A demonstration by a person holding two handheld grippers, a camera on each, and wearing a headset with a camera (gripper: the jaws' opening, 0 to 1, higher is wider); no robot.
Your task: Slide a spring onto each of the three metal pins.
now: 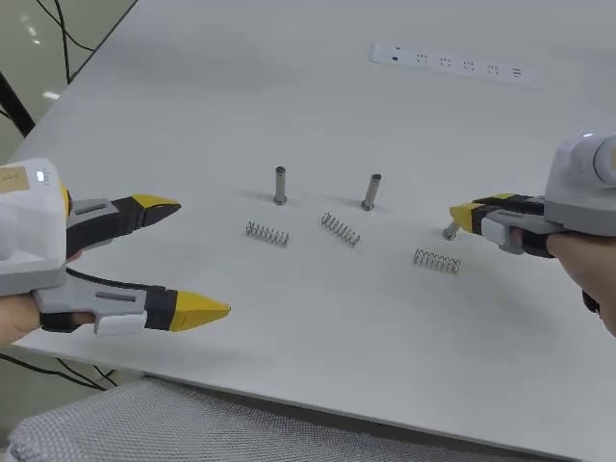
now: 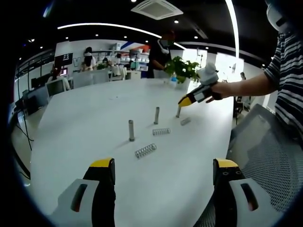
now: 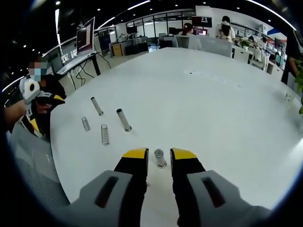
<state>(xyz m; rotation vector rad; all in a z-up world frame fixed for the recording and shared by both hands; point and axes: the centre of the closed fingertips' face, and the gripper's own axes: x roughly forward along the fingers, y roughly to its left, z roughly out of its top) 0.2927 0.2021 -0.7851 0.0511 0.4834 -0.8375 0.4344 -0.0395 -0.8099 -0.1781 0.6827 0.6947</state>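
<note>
Left gripper [image 1: 197, 258] hovers at the near table [image 1: 289, 87] edge, jaws wide, empty. Right gripper [image 3: 158, 153]: jaws narrow, flanking the right pin [image 3: 159, 159], apparently without contact. Left pin [image 1: 280, 186] and middle pin [image 1: 372, 191] stand bare. Left spring [image 1: 267, 233], middle spring [image 1: 340, 230] and right spring [image 1: 436, 261] lie flat, just in front of my pins.
</note>
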